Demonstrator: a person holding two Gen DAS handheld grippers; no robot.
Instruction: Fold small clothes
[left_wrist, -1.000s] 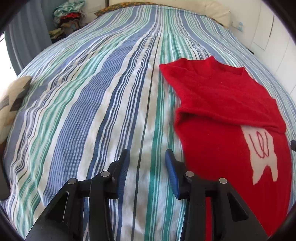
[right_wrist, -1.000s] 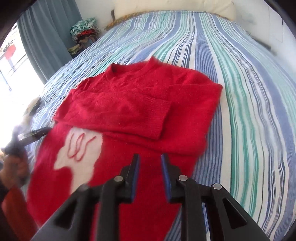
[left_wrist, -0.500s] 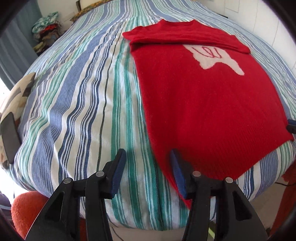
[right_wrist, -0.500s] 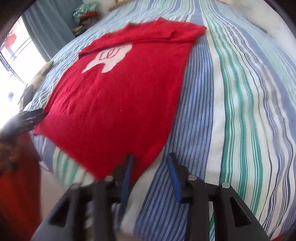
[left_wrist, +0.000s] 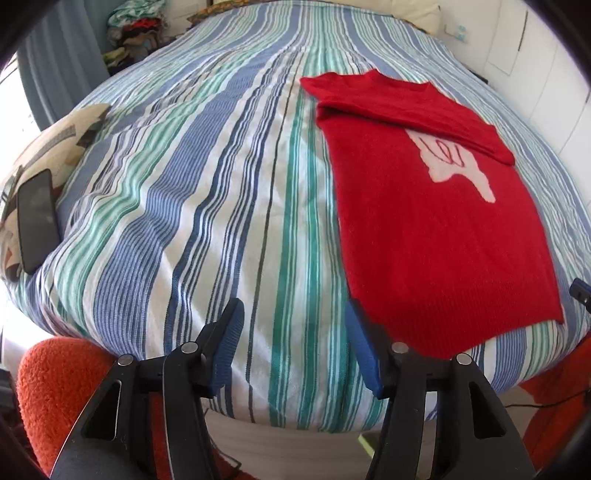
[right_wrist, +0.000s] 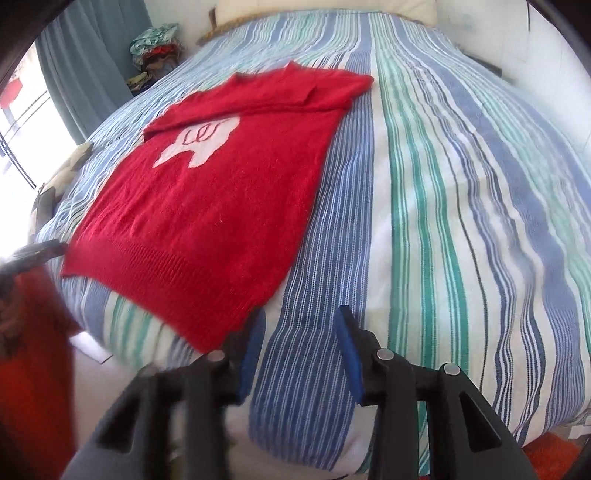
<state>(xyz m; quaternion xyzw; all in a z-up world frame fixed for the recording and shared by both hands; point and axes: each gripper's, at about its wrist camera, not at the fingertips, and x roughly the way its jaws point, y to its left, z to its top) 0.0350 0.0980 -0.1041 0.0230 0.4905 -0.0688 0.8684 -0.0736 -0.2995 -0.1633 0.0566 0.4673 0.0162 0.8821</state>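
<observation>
We hold two grippers over the near edge of the bed (left_wrist: 207, 206). The left gripper (left_wrist: 293, 347) has its jaws opening with only striped bedspread between them. The right gripper (right_wrist: 301, 350) stands partly open and empty; its left finger sits just beside the sweater's (right_wrist: 207, 206) near right corner, and we cannot tell whether it touches.

A second ago both grippers sat further up the bed, next to the folded sleeves, with narrower jaws. Now both have drawn back to the bed's near edge, and the whole sweater is in view.

There is one sweater, bright red and knitted, lying flat on the bed with its ribbed hem along the near edge. Both sleeves are folded across the chest, partly covering a white patch (left_wrist: 458, 168) with red squiggles. On the bed's left edge we count one cushion (left_wrist: 55, 147) and one dark phone (left_wrist: 37, 218) resting on it.
</observation>
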